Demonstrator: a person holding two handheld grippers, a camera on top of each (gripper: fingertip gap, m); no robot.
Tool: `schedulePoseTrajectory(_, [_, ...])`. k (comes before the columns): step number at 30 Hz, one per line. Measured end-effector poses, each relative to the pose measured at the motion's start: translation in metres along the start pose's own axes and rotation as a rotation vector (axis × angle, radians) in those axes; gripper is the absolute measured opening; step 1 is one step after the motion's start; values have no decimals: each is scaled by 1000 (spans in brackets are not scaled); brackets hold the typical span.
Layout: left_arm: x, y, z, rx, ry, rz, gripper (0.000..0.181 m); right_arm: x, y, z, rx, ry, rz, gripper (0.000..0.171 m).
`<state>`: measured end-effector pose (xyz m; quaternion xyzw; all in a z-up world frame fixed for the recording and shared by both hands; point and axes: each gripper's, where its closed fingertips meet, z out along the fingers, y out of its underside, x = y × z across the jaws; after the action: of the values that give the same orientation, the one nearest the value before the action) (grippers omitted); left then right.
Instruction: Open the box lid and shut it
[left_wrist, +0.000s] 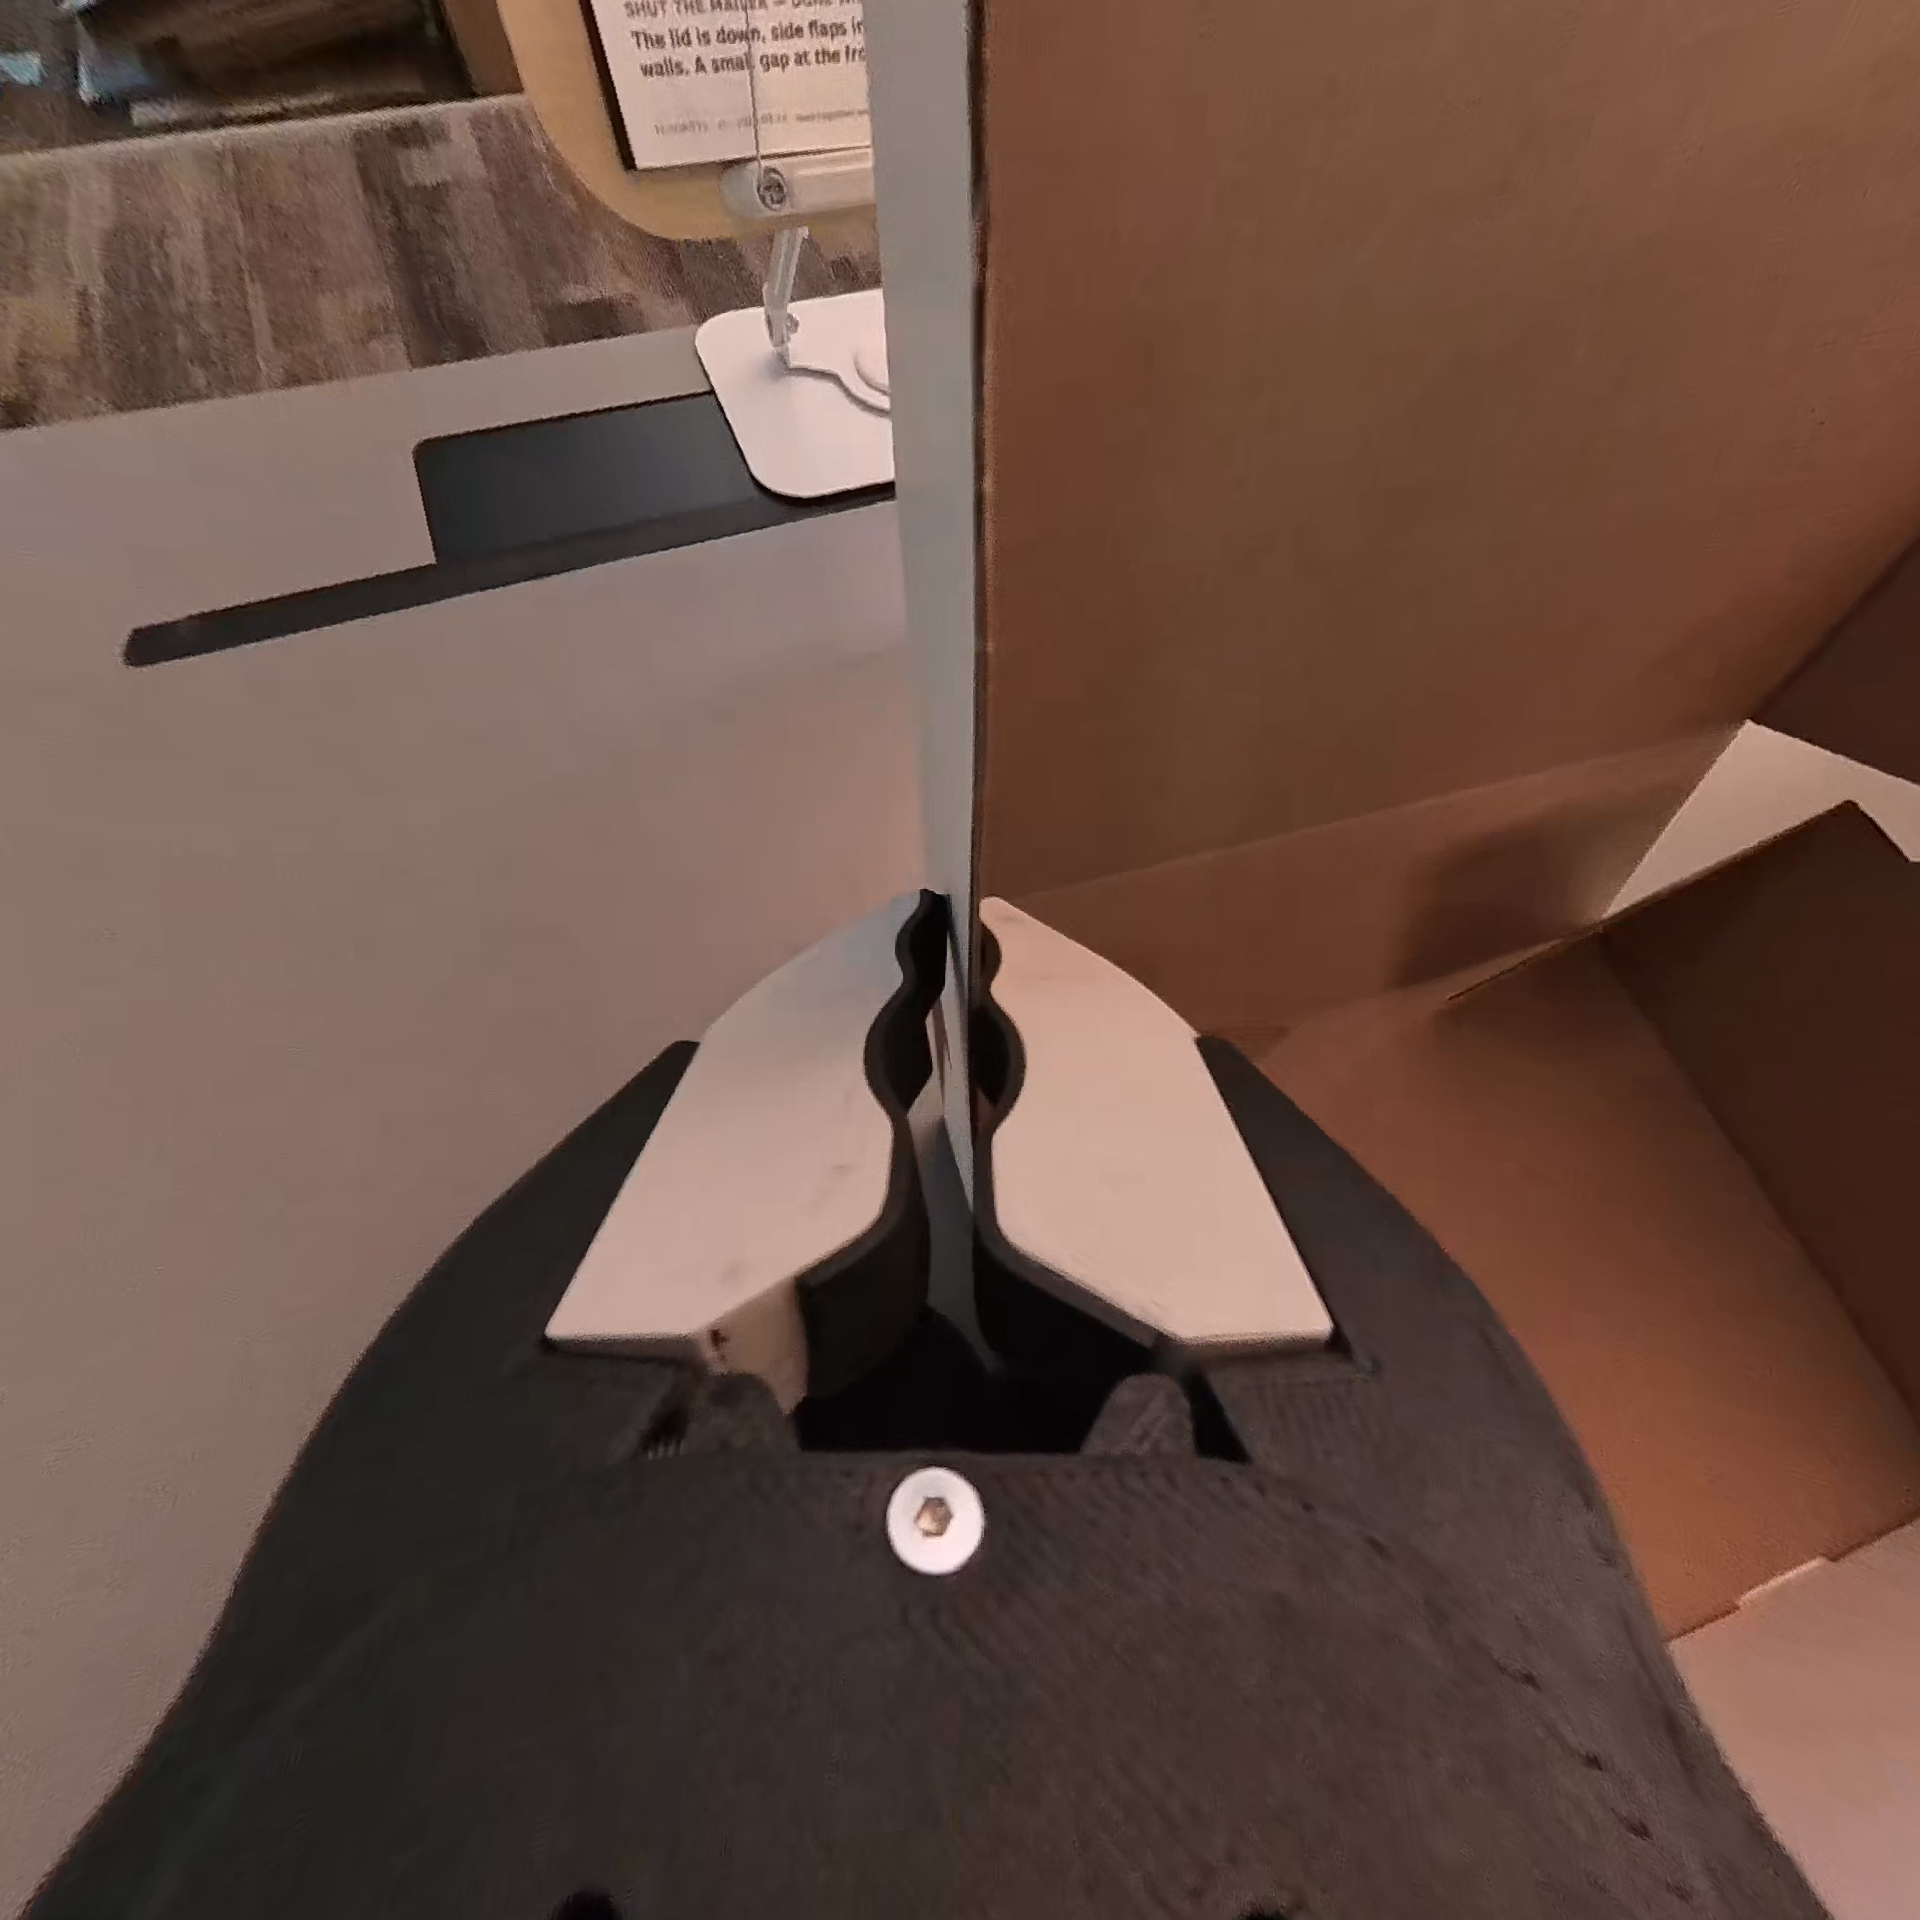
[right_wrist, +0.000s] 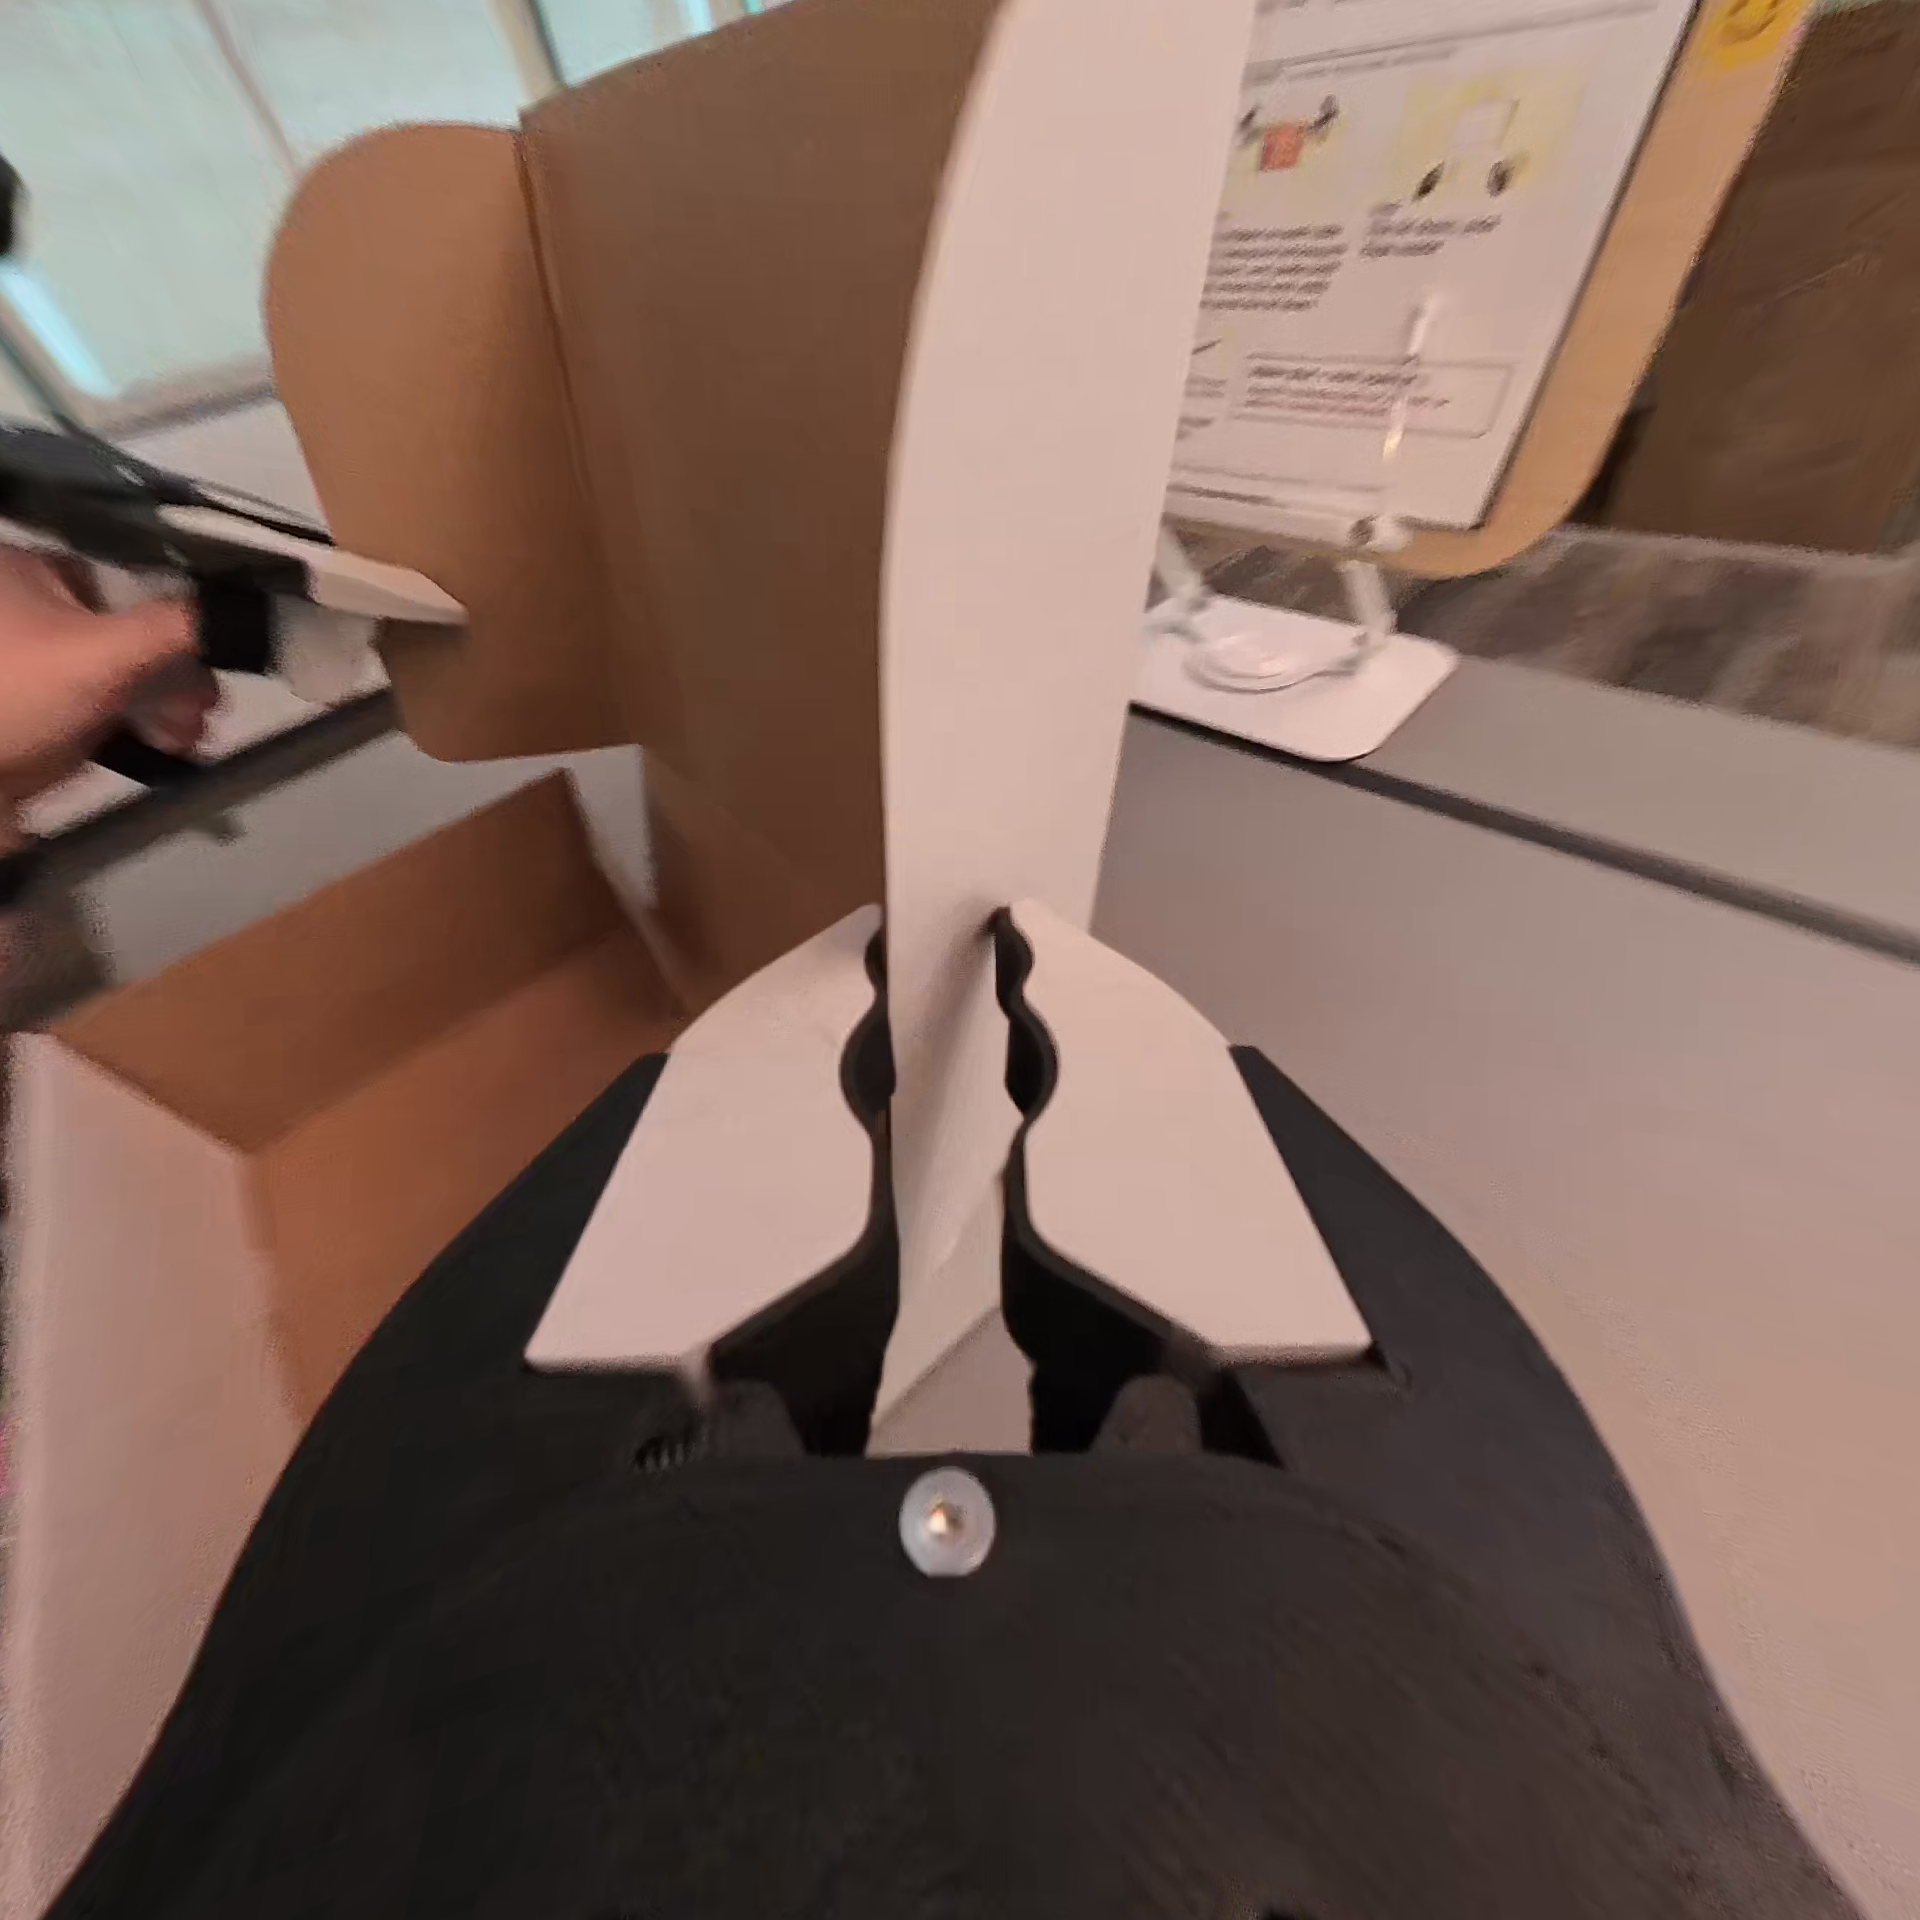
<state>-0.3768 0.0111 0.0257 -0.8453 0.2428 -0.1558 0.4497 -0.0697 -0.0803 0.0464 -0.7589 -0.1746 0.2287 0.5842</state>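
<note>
The cardboard box (left_wrist: 1558, 1299) is white outside and brown inside, and it stands open on the table. Its lid (left_wrist: 1403, 416) is raised upright, brown inner face towards me. My left gripper (left_wrist: 951, 935) is shut on the lid's left side flap (left_wrist: 935, 520), seen edge on. My right gripper (right_wrist: 940, 925) is shut on the lid's right side flap (right_wrist: 1039, 520), white face showing. In the right wrist view the lid (right_wrist: 727, 416), the rounded left flap (right_wrist: 395, 416), the open box (right_wrist: 364, 1039) and the left gripper (right_wrist: 416, 608) with a hand (right_wrist: 83, 675) show.
A printed sheet on a board (left_wrist: 748, 83) stands on a white stand base (left_wrist: 810, 416) behind the box; it also shows in the right wrist view (right_wrist: 1403, 312). A black inlay (left_wrist: 571, 499) runs along the grey table (left_wrist: 416, 935). Carpet floor (left_wrist: 260, 260) lies beyond the edge.
</note>
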Motion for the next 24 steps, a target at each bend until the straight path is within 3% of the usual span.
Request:
schedulePoseTrajectory(5, [14,19,-28,47,-72,46,3,-22,-6,-5,-76,-147,197,32])
schedulePoseTrajectory(9, [29,30,-36,55,-67,34,3,-11,-21,-10,-75,66,101,53])
schedulePoseTrajectory(12, [35,33,-37,55,-103,71,3,-8,-24,-11,-140,183,26,46])
schedulePoseTrajectory(15, [38,39,-37,52,-121,89,4,-1,-14,-12,-244,238,-18,18])
schedulePoseTrajectory(24, [51,48,-39,89,-99,44,8,-20,-4,-23,-348,316,51,21])
